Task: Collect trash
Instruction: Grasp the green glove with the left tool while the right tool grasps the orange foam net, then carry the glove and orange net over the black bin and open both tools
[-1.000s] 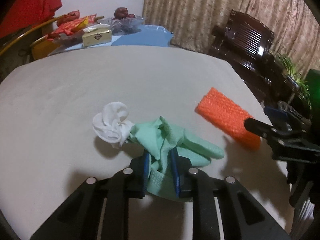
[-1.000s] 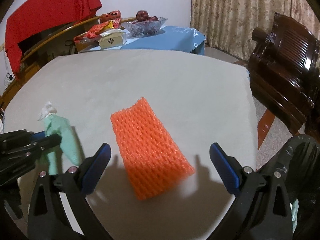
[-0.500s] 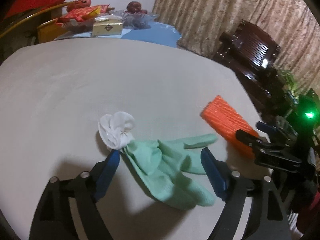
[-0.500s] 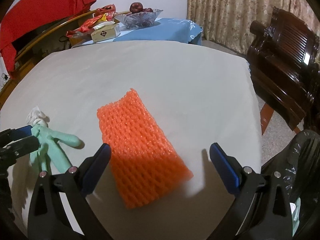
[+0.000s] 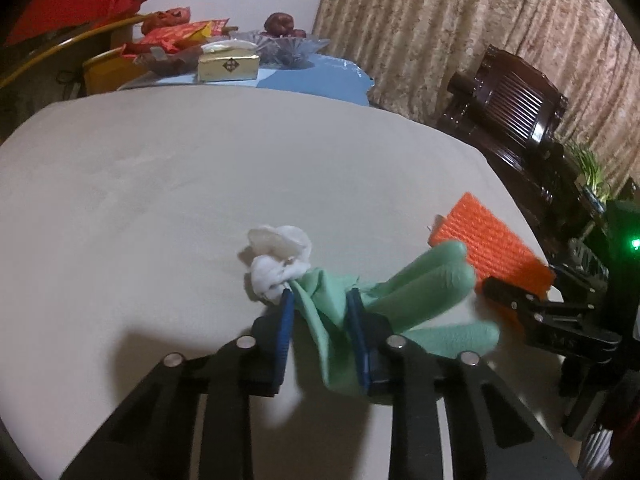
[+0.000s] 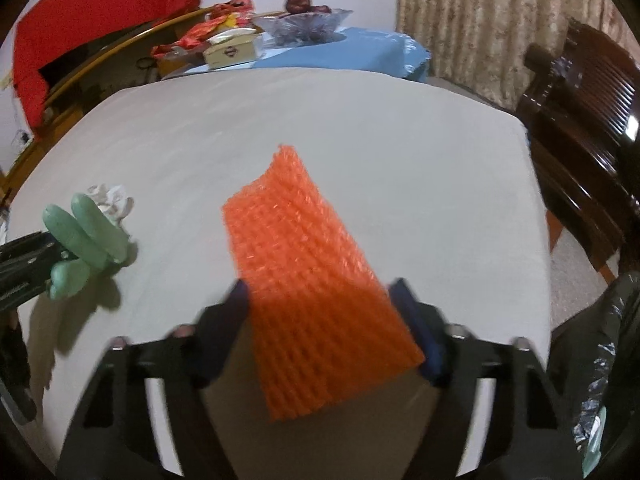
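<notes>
My left gripper (image 5: 320,312) is shut on a green rubber glove (image 5: 424,280) with a white crumpled wad (image 5: 276,256) at its cuff, on the beige table (image 5: 160,200). The glove (image 6: 84,236) also shows at the left of the right wrist view, held by the left gripper there. An orange foam net (image 6: 304,272) lies on the table; it also shows at the right of the left wrist view (image 5: 492,240). My right gripper (image 6: 320,300) has its jaws closed in against both sides of the net's near end.
A blue-clothed side table (image 6: 352,52) behind holds a glass fruit bowl (image 6: 304,20), a gold box (image 5: 228,64) and red packets. A dark wooden chair (image 6: 580,120) stands right. A black trash bag (image 6: 600,360) sits at lower right.
The left gripper, open around the glove half a second ago, has shut on it. The right gripper has moved forward and narrowed onto the orange net.
</notes>
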`<state>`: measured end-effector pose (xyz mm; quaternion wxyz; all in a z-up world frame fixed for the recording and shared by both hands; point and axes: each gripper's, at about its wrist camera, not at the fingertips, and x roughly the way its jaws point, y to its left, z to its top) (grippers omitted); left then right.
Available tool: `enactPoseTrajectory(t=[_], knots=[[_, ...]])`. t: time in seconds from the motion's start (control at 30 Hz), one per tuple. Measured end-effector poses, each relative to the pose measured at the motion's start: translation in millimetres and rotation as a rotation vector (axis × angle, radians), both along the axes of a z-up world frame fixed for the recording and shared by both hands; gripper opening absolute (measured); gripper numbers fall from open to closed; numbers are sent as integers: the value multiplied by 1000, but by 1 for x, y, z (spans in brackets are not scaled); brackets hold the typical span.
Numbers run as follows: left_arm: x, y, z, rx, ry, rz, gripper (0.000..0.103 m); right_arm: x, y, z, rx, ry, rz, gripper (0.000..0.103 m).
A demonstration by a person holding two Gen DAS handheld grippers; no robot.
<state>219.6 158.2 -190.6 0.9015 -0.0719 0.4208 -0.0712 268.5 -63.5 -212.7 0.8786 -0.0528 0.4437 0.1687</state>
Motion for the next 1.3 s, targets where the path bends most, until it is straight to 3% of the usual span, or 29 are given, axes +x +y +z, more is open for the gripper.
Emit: enactPoseTrajectory(t=[0.07,0.1,0.13,0.17,0.6,1.0,1.3], knots=[[-2,-3,1,2,-8,-11,18,-3,6,2,22,5,36,31],[-2,-4,1,1,-9,-13,16,-4,9,3,30,11,53,25],[-3,-5,2,1,-14,-14,16,-6,11,4,38,16,66,13],[-5,-7,5,1,-21,-19,15,-7,13,5,45,22,77,11],[-25,-38,52,42,-142,-94,13,-33,-3,64,131,-72,53,11],[-40,-75,93,36,-187,-115,13,-67,-56,116,173,-141,-17,11],[-48,-125,116,17,-220,-180,13,-102,-115,144,182,-187,-101,11]])
